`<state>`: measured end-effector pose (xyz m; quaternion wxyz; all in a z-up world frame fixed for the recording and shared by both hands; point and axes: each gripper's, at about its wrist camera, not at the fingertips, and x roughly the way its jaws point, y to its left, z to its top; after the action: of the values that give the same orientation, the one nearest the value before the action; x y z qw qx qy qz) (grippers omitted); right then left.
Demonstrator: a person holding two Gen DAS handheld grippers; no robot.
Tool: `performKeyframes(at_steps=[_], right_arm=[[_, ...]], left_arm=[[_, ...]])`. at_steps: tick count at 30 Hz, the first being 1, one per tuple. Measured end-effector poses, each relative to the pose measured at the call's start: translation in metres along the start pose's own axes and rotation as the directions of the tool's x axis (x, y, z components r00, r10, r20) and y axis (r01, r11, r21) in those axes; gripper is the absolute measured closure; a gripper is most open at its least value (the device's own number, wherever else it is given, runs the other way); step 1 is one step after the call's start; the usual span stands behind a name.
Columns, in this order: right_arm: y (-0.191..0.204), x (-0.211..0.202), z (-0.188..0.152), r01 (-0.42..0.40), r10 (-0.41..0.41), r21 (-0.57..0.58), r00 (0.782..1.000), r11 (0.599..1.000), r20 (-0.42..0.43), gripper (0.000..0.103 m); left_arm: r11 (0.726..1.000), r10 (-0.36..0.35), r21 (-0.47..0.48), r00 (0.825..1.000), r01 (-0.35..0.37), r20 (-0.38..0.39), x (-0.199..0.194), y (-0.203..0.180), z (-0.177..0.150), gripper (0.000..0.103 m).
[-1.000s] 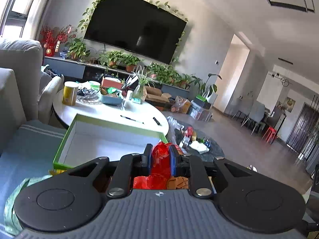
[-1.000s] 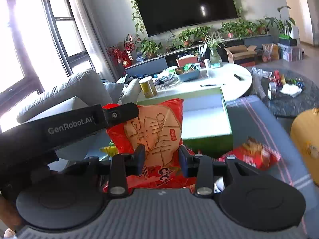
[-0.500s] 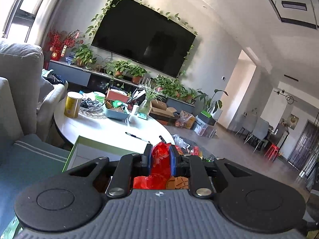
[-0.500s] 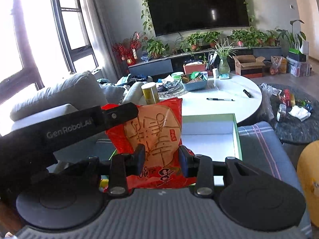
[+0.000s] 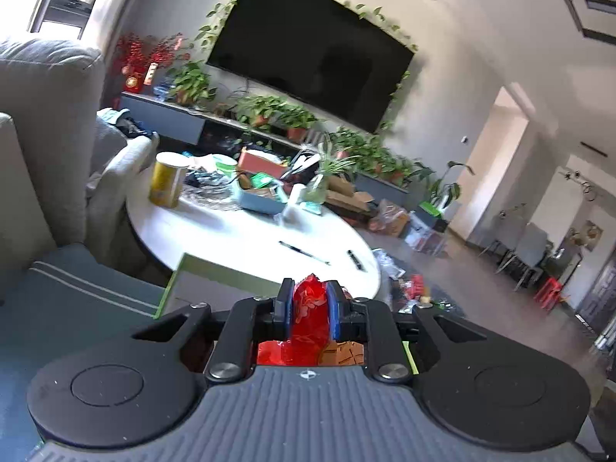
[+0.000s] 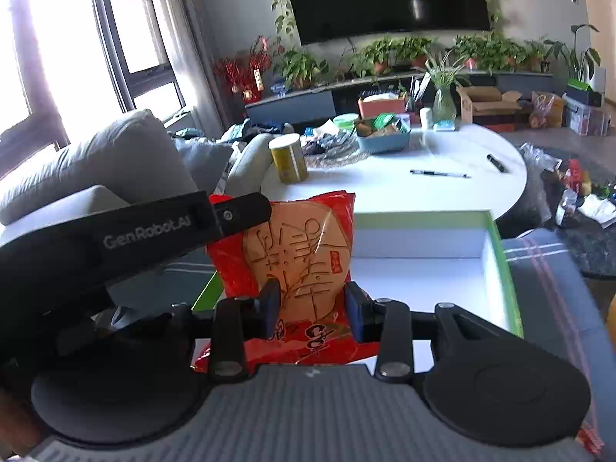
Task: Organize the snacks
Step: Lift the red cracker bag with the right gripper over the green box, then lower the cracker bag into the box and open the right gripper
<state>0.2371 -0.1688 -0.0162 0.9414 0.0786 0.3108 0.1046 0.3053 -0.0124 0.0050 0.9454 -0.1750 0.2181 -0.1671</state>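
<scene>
A red snack packet (image 6: 304, 265) with a round cracker printed on it is held upright by both grippers. My right gripper (image 6: 312, 308) is shut on its lower part. My left gripper (image 5: 310, 310) is shut on its upper left corner, seen edge-on as crumpled red film (image 5: 308, 315); the left gripper's body (image 6: 154, 231) crosses the right wrist view. The packet hangs over the near left corner of an open box (image 6: 496, 246) with green walls and a white floor, which rests on a grey-blue cushion (image 6: 554, 269).
A round white table (image 6: 442, 188) behind the box carries a yellow can (image 6: 288, 158), a blue tray of snacks (image 6: 385, 138), pens and a vase. A grey sofa (image 6: 115, 154) stands at left. A dark low table (image 6: 589, 208) with clutter stands at right.
Both grippers have carried the packet up and toward the box's near left corner. The red packet on the cushion at right has left the right wrist view.
</scene>
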Motion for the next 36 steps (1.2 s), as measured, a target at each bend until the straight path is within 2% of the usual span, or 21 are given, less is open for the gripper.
performKeyframes(at_steps=[7,10,11,13,14,18,20,23,28,36], right_arm=[[0.001,0.015,-0.009,0.005,-0.005,0.021,0.999,1.0,-0.036,0.008],[0.004,0.014,-0.01,0.066,-0.066,-0.013,0.997,0.998,-0.045,0.007],[0.006,0.013,-0.009,0.093,-0.094,-0.035,0.995,0.995,-0.04,0.002],[0.006,0.005,-0.005,0.108,-0.108,-0.047,0.994,0.993,-0.006,0.0],[0.005,-0.002,-0.004,0.107,-0.107,-0.04,0.994,0.993,0.021,0.0],[0.005,-0.017,0.0,0.138,-0.133,-0.065,0.988,0.988,0.072,0.0],[0.003,-0.017,0.001,0.159,-0.154,-0.061,0.985,0.985,0.076,0.0],[-0.004,-0.015,0.004,0.166,-0.164,-0.038,0.985,0.985,0.056,0.0],[-0.011,-0.013,0.009,0.153,-0.153,-0.003,0.987,0.988,0.038,0.0],[-0.008,-0.017,0.009,0.158,-0.157,-0.029,0.986,0.987,0.051,0.0]], left_arm=[[0.998,0.044,-0.033,0.997,-0.046,-0.056,0.017,0.015,-0.004,0.087],[0.996,0.074,-0.041,0.994,-0.077,-0.078,0.022,0.017,-0.004,0.084],[0.992,0.122,-0.032,0.99,-0.125,-0.074,0.023,0.015,-0.004,0.078],[0.969,0.246,-0.008,0.969,-0.246,-0.034,0.022,0.012,-0.005,0.064],[0.969,0.248,-0.001,0.969,-0.248,-0.013,0.02,0.012,-0.005,0.061],[0.984,0.176,-0.029,0.983,-0.177,-0.045,0.014,0.016,0.001,0.054],[0.983,0.178,-0.028,0.983,-0.179,-0.033,0.01,0.014,0.003,0.048],[0.984,0.179,-0.007,0.984,-0.179,-0.011,0.005,0.01,0.003,0.044],[0.988,0.157,-0.004,0.987,-0.157,-0.019,0.009,0.005,0.003,0.043],[0.992,0.125,-0.016,0.991,-0.126,-0.055,0.013,0.006,0.002,0.041]])
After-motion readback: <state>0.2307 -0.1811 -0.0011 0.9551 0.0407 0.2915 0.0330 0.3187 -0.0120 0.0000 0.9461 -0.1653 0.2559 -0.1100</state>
